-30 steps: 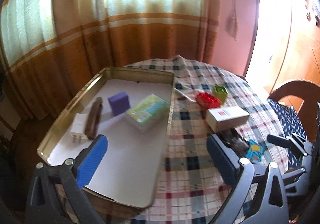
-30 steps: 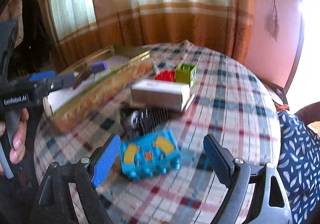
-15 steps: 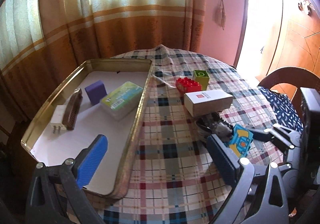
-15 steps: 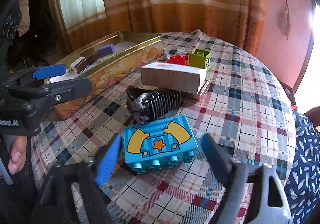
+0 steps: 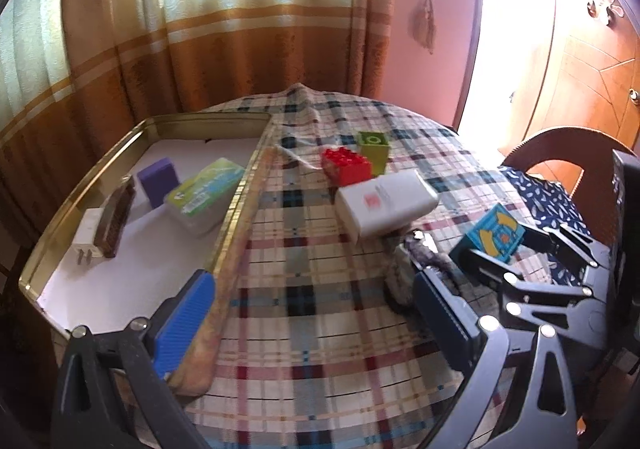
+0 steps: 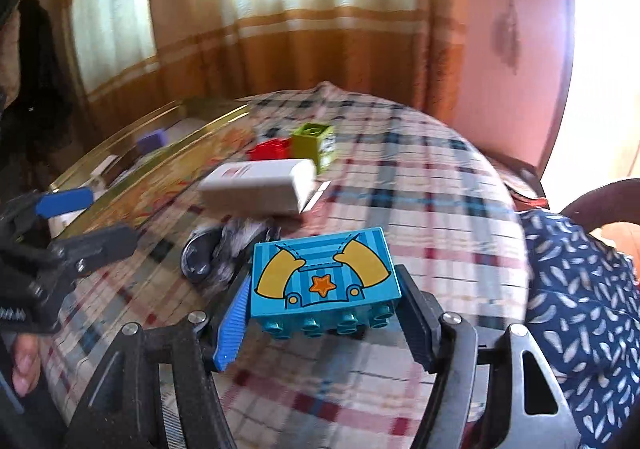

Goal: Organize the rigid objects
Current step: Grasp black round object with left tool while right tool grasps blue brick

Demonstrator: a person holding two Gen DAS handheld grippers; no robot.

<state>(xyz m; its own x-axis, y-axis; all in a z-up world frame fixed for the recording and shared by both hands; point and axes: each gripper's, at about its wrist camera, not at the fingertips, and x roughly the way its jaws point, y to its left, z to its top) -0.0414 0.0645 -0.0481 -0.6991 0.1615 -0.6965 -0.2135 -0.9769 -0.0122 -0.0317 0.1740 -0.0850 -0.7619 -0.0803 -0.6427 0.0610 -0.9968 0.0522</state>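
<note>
Two grippers are working over a checked tablecloth (image 5: 320,289). The right gripper (image 6: 326,313) is clamping a blue toy brick (image 6: 324,281) between its pads, holding it clear of the cloth. The left gripper (image 5: 316,313) is hanging with its jaws wide apart, gripping nothing, beside a gold tin tray (image 5: 240,201). A white box (image 5: 384,205), red brick (image 5: 346,165) and green brick (image 5: 374,145) are lying on the cloth.

left hand-held gripper (image 5: 316,323) | black frame | blue ribbed pads | silver screws
</note>
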